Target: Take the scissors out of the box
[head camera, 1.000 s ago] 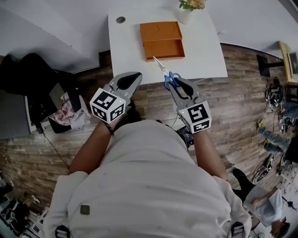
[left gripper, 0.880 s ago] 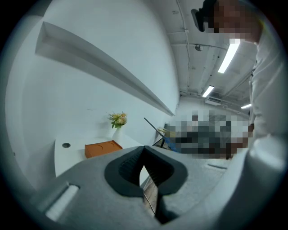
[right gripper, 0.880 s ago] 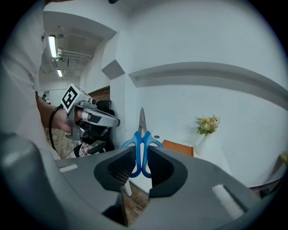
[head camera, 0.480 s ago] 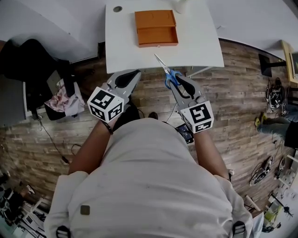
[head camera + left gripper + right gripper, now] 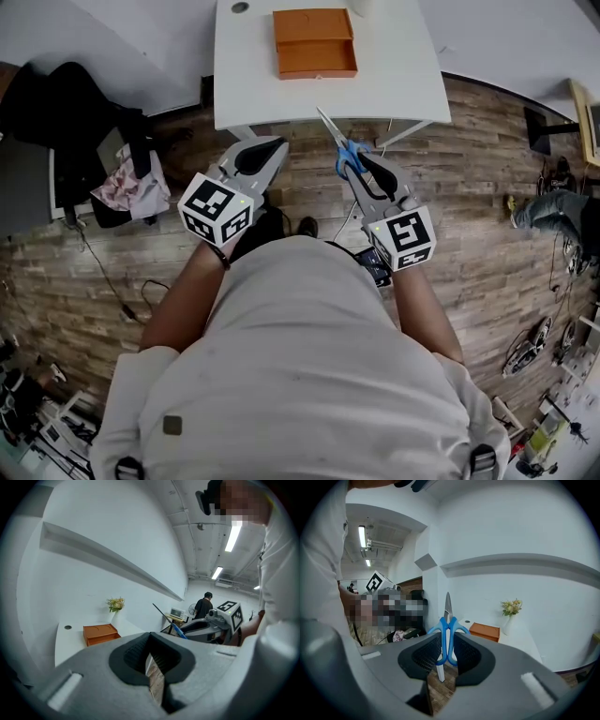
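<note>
The blue-handled scissors (image 5: 348, 157) are clamped by their handles in my right gripper (image 5: 363, 165), blades pointing at the white table (image 5: 403, 75). In the right gripper view the scissors (image 5: 447, 634) stand upright between the pads of the right gripper (image 5: 449, 657). The orange box (image 5: 315, 42) lies open on the table, well beyond both grippers and seen small as the orange box (image 5: 484, 631). My left gripper (image 5: 272, 148) hangs over the wooden floor at the left, shut with nothing in it. Only a thin slit shows in the left gripper (image 5: 153, 666).
A vase of flowers (image 5: 116, 604) stands behind the box (image 5: 99, 633). A dark chair draped with clothes (image 5: 89, 127) sits left of the table. Another person (image 5: 555, 208) is at the right edge. Wooden floor lies between me and the table.
Both grippers, with the scissors in the right one, have drawn back from the table. The table and box have slid toward the top of the head view.
</note>
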The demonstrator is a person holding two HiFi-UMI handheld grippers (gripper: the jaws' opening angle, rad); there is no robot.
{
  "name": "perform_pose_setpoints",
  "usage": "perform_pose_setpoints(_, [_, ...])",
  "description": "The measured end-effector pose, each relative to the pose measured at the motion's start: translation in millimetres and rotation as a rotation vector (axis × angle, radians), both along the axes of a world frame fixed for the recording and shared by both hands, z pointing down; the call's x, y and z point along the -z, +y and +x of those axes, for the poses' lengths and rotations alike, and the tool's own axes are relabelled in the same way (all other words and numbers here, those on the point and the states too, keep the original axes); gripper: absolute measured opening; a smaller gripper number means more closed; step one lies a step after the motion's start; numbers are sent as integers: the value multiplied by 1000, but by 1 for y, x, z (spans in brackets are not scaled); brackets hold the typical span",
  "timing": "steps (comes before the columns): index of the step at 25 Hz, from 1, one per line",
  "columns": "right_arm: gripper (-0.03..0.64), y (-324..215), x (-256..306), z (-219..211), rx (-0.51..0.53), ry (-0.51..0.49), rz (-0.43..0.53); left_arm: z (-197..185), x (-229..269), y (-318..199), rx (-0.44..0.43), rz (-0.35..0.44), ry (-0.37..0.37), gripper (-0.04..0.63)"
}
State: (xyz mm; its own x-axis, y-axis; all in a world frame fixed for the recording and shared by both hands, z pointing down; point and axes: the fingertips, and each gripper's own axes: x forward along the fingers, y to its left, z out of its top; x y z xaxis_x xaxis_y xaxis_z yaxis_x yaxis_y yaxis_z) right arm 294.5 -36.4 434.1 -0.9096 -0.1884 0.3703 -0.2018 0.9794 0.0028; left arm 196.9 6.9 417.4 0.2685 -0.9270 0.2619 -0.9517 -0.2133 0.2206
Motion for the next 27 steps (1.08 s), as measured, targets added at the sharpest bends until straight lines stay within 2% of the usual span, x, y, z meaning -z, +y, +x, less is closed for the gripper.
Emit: perform_pose_setpoints(27, [98, 25, 17, 5, 10, -51, 18, 12, 10, 25, 13, 22, -15, 5])
